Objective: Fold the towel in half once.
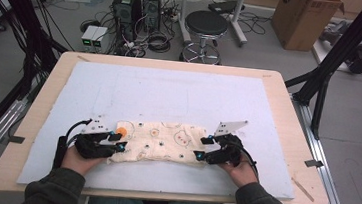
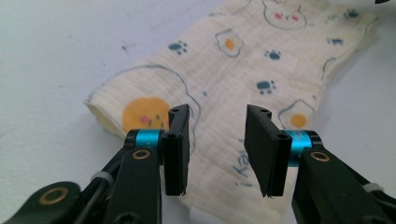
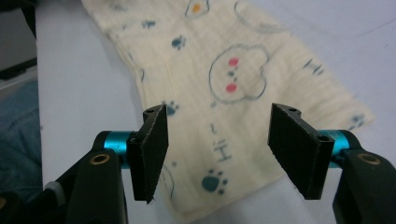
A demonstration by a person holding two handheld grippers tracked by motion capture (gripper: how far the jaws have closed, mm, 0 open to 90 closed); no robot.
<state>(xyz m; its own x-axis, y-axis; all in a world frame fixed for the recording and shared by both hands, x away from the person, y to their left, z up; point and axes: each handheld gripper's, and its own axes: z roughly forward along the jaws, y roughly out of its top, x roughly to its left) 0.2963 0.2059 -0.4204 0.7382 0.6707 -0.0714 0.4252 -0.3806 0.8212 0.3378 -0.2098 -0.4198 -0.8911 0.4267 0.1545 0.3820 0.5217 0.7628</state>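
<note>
- The near-left corner of the cloth point(image 1: 162, 143) is covered in the high view by the left gripper point(image 1: 119, 142), and its right end is partly masked by the right gripper point(image 1: 203, 148); the small prints are too fine to be read there.
- In the left gripper view the cloth point(image 2: 243, 70) is cut off at the top edge, and blue lettering near the jaws can be made out only in part.
- In the right gripper view the cloth point(image 3: 219, 79) runs off the top, and the person's blue-clad leg is glimpsed at the left edge.
- The cloth is laid flat on the pale blue mat point(image 1: 180, 92), near the person's edge of the wooden table point(image 1: 287, 122); wide bare mat is left beyond it and some at both sides.
- Its long axis is seen running left to right across the table, folded into a band.
- The left gripper point(image 2: 217, 140) is seen parted over the cloth's end, nothing pinched.
- The right gripper point(image 3: 217, 149) is held wider apart above the other end, nothing gripped.
</note>
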